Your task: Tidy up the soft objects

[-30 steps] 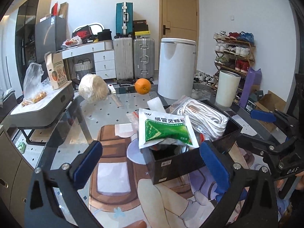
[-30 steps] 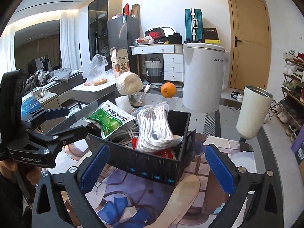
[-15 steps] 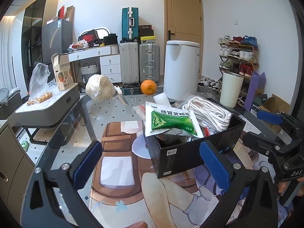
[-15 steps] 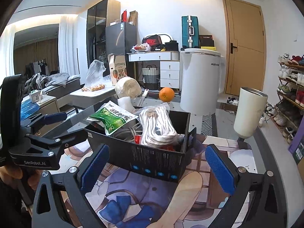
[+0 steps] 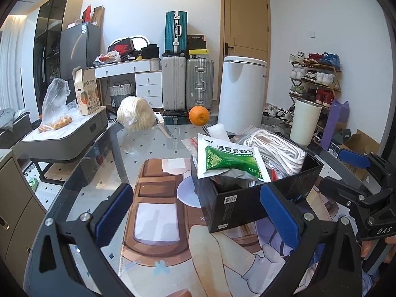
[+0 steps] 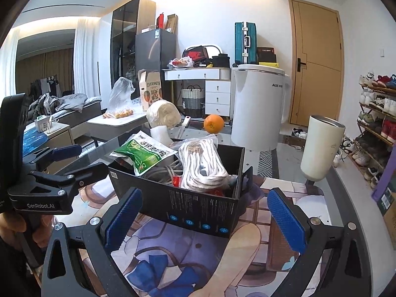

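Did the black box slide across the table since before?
No. The black box still overlaps the same edge of the mat's pale circle; only the camera shifted.

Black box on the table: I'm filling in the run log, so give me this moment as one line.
left gripper: open, empty | right gripper: open, empty | black box: holds white rope, green packet on top

The box (image 5: 252, 198) sits on the mat (image 5: 158, 212) between my two grippers, left gripper (image 5: 195, 212) to its left, right gripper (image 6: 205, 220) before it. In it lie the packet (image 5: 230, 159) and, to the right, the rope (image 5: 277, 151). Behind, on the table (image 5: 148, 146), the ball (image 5: 135, 117) lies left of the orange (image 5: 199, 115).
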Motion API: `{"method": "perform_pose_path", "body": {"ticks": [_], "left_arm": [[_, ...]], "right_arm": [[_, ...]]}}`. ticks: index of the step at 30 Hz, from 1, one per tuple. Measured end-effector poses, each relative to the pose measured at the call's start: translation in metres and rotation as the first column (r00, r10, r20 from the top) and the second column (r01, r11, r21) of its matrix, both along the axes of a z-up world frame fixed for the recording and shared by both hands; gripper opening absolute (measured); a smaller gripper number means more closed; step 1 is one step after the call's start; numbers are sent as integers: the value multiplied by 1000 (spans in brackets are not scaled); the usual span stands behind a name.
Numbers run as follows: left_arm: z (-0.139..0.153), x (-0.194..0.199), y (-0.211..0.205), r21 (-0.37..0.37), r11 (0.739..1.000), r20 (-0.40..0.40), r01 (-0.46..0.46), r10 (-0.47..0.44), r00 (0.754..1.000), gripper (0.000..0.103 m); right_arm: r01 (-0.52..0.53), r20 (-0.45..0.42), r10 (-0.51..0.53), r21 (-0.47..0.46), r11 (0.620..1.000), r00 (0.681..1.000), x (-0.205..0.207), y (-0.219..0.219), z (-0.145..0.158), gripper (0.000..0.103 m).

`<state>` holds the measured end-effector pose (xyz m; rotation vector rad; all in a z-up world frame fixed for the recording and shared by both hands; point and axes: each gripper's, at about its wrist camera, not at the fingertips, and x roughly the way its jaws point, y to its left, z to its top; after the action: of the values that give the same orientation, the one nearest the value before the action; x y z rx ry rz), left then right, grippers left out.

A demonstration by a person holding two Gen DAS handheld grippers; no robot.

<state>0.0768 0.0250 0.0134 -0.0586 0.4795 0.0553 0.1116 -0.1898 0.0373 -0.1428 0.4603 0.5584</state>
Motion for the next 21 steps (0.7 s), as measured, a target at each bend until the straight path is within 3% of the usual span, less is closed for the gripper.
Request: {"method": "perform_pose_path", "body": {"ticks": [21], "left_arm": [[-1, 0, -3, 19, 1000, 0, 8, -8, 1000, 103]], "right_arm": [[-1, 3, 1, 3, 1000, 1000, 2, -3, -1, 102]]}}
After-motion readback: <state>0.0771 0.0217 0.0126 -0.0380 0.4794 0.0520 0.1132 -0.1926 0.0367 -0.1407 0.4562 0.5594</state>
